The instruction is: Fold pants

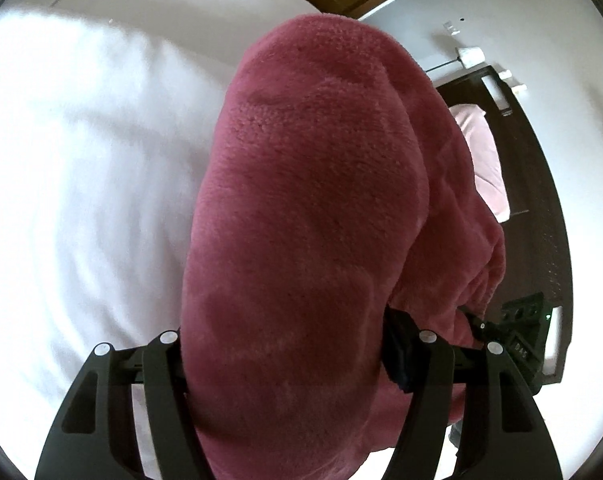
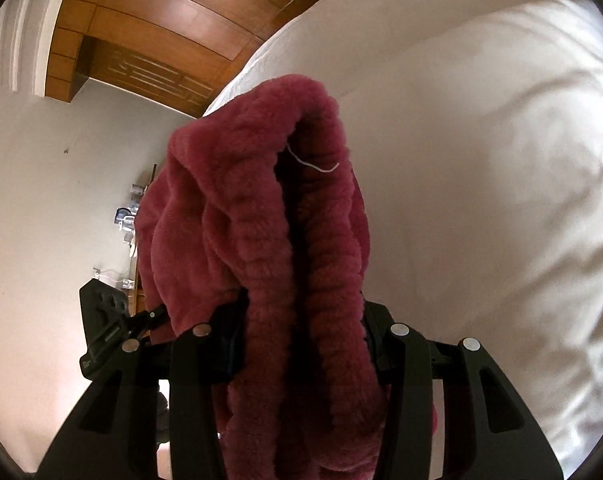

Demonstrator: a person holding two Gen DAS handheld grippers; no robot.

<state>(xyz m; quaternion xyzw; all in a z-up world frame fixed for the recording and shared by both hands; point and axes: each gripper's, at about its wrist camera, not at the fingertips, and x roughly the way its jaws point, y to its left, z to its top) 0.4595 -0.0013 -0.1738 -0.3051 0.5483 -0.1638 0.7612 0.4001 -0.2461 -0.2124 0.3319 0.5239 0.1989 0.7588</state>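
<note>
The pants [image 1: 301,200] are thick dark-pink fleece. In the left wrist view they fill the middle, bunched between the fingers of my left gripper [image 1: 289,352], which is shut on the cloth and holds it above the white bed [image 1: 81,160]. In the right wrist view the ribbed elastic waistband of the pants [image 2: 269,248] runs up between the fingers of my right gripper [image 2: 301,344], which is shut on it. A loose white thread [image 2: 313,164] hangs near the top of the band. My left gripper [image 2: 105,336] shows at the left of the right wrist view, close beside the cloth.
White bedding [image 2: 481,180] lies under and beside the pants. A dark wooden headboard or shelf [image 1: 541,208] with a pale pink pillow [image 1: 485,160] stands at the right. A wooden wardrobe [image 2: 141,40] and a white wall [image 2: 41,200] are behind.
</note>
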